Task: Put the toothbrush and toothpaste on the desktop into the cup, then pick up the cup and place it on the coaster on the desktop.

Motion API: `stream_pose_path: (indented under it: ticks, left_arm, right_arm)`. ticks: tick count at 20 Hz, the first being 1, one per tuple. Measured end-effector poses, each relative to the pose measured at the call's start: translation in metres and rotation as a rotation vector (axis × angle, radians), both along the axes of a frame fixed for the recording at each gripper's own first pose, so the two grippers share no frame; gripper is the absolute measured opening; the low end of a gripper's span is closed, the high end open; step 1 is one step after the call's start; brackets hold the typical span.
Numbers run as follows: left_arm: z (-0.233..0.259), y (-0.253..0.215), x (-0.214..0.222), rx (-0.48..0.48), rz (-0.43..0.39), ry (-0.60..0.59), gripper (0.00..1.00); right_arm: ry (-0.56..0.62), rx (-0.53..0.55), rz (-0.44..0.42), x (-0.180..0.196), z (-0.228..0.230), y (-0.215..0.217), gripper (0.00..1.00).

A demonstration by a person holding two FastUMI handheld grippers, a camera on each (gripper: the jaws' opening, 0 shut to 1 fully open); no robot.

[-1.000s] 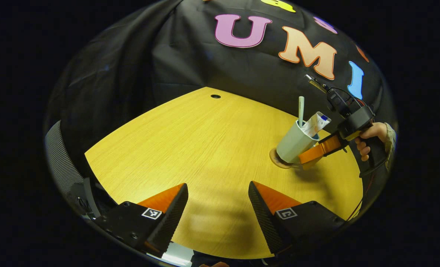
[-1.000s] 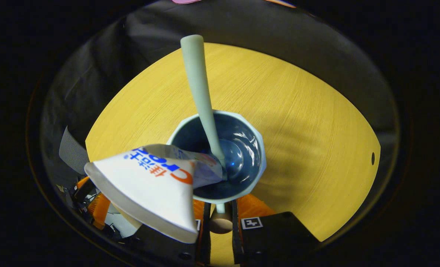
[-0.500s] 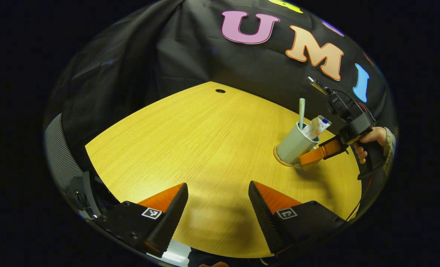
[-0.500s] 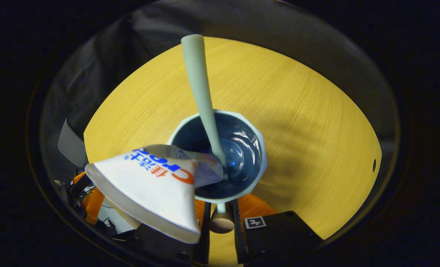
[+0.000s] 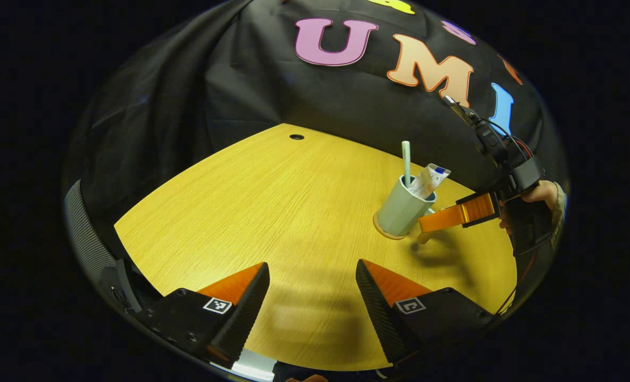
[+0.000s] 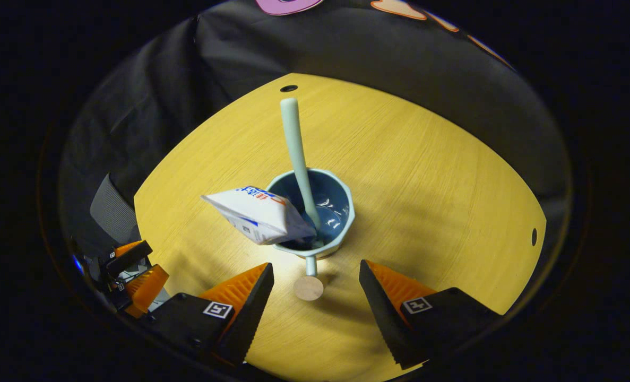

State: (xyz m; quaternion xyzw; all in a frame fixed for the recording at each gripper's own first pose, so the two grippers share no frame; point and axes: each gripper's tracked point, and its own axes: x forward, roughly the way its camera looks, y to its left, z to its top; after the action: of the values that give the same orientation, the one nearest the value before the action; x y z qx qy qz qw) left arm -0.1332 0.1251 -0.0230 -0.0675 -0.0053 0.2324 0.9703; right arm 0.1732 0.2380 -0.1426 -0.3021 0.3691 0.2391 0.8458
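Observation:
A pale green cup [image 5: 401, 213] stands upright on a round tan coaster [image 5: 383, 232] at the right of the wooden desktop [image 5: 272, 212]. A pale toothbrush [image 5: 406, 156] and a white toothpaste tube [image 5: 428, 180] stick out of it. In the right gripper view the cup [image 6: 341, 220] holds the toothbrush [image 6: 293, 143] and tube [image 6: 253, 212], and its handle knob [image 6: 308, 288] points at me. My right gripper [image 6: 315, 276] is open, its fingers apart on either side of the knob without touching it. My left gripper [image 5: 312, 276] is open over bare desktop, far from the cup.
A cable hole [image 5: 296, 137] sits near the desktop's far edge. A hand [image 5: 537, 193] holds the right gripper [image 5: 420, 236] just right of the cup. The left gripper [image 6: 153, 260] shows at the desktop's left edge in the right gripper view. Black cloth walls surround the desk.
The right gripper was shut on the cup's handle; it has opened, let go and drawn back. The cup now stands upright on the coaster. The left gripper has barely moved.

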Motion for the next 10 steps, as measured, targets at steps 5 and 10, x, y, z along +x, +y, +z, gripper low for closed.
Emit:
stream_pose_path:
  ticks: [5,10]
  left_arm:
    - [0.005,-0.016,0.011,0.034,-0.058,0.001,0.95]
    - [0.009,-0.036,0.023,0.041,-0.126,0.008,0.95]
  right_arm:
    - [-0.064,0.166,-0.08,-0.029,0.017,-0.033,0.96]
    - [-0.142,0.302,-0.196,-0.057,0.019,-0.088,0.99]
